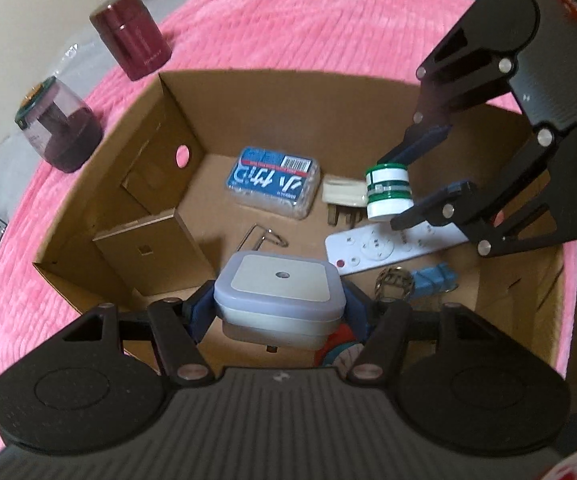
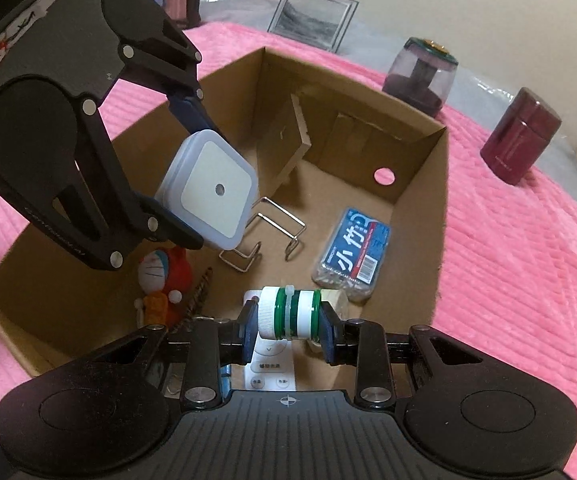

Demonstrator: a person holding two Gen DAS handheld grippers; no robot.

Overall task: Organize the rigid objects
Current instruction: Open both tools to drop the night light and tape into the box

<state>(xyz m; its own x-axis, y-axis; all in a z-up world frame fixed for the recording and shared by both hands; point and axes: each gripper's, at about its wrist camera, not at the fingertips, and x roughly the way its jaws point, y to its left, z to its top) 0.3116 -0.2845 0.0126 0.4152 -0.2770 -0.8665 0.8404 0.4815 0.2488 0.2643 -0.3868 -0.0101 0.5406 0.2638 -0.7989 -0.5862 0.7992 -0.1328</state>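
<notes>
My left tool [image 1: 280, 306] pinches the night light [image 1: 279, 294], my right tool [image 2: 287, 326] pinches the spool [image 2: 288, 312], both hanging above the box [image 2: 420, 200]. I'd lower each over bare cardboard, clear of the remote [image 1: 372, 250], before releasing.

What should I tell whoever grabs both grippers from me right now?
Left gripper: shut on the square night light, held above the cardboard box.
Right gripper: shut on the green and white spool, also over the box.
Lying in the box: remote, blue packet, wire hook, toy figure, white plug.
Outside on the pink cloth: maroon jar and clear-topped jar.
Left: both held items have yet to be set down.
</notes>
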